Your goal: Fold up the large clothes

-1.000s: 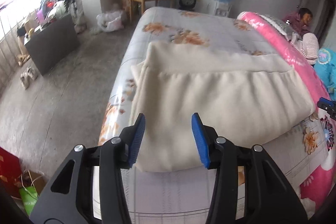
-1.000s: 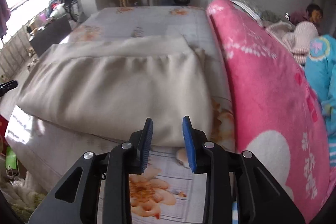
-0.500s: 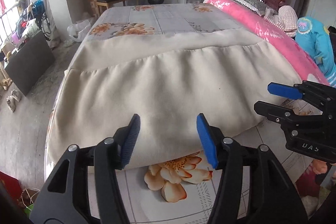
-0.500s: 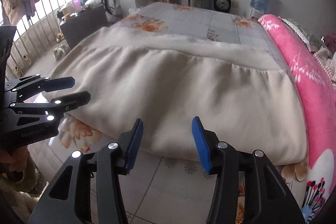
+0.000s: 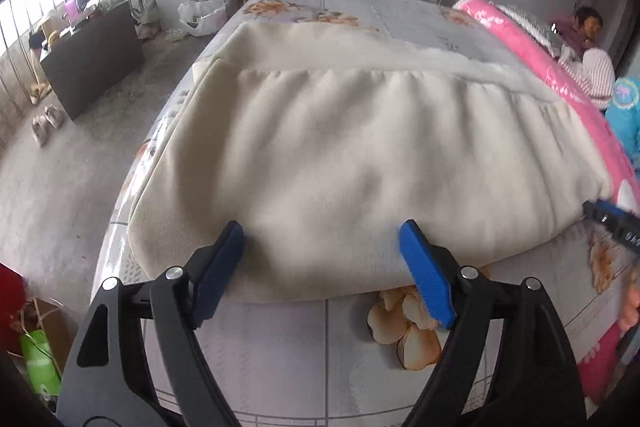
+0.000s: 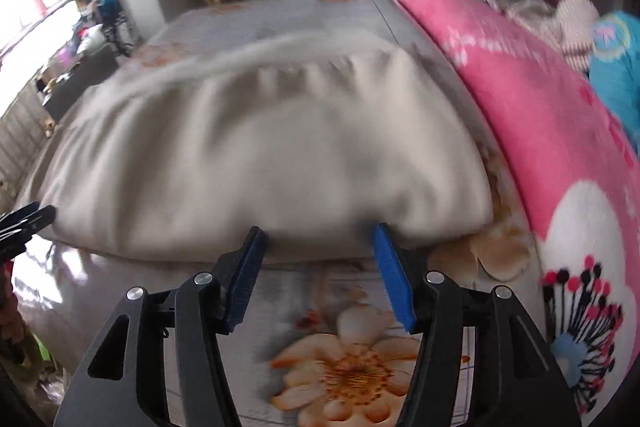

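A large cream garment (image 5: 360, 147) lies folded flat on the flower-print bed (image 5: 280, 347); it also shows in the right wrist view (image 6: 260, 155), blurred. My left gripper (image 5: 322, 259) is open and empty, its blue pads at the garment's near edge toward its left side. My right gripper (image 6: 318, 255) is open and empty, at the near edge toward the garment's right corner. The right gripper's tip shows at the right edge of the left wrist view (image 5: 612, 223); the left gripper's tip shows at the left edge of the right wrist view (image 6: 24, 223).
A rolled pink quilt (image 5: 560, 75) lies along the bed's right side, also in the right wrist view (image 6: 540, 115). A person (image 5: 588, 27) sits at the far right. Bare floor (image 5: 80, 155), a dark cabinet (image 5: 92, 55) and shoes are left of the bed.
Both grippers swung inward half a second ago, then back apart toward the garment's near edge. Both jaws have opened wider. The garment has not moved.
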`<act>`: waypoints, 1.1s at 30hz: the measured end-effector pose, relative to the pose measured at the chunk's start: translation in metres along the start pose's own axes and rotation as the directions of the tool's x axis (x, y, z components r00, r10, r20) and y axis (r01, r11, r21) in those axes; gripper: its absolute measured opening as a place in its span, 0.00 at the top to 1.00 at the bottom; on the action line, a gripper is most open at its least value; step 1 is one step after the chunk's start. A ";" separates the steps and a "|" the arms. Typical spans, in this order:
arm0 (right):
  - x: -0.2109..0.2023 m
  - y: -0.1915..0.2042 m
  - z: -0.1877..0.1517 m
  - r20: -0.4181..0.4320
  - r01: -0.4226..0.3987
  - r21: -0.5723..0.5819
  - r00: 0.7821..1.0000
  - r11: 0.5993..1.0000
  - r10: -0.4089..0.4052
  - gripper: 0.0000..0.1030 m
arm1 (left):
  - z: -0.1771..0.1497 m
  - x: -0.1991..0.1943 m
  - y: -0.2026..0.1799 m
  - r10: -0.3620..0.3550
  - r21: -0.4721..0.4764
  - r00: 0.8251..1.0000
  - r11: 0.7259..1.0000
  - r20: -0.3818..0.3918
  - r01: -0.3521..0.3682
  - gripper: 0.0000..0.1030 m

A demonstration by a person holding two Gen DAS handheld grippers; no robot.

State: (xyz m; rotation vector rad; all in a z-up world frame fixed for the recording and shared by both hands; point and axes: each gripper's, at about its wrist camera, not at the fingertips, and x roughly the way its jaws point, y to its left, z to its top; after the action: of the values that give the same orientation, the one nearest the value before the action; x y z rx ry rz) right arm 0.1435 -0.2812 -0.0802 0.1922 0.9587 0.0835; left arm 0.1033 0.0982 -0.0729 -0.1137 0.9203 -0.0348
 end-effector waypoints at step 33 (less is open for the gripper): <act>-0.095 0.108 -0.051 0.070 0.114 -0.166 0.992 0.980 -0.103 0.06 | -0.017 -0.096 -0.069 0.154 0.000 0.988 0.988 0.010 -0.154 0.08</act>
State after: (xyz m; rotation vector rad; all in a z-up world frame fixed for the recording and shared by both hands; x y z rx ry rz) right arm 0.0489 -0.1835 -0.0111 -0.0148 0.8948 0.0581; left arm 0.0335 0.0353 0.0008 -0.0420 0.9164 0.1093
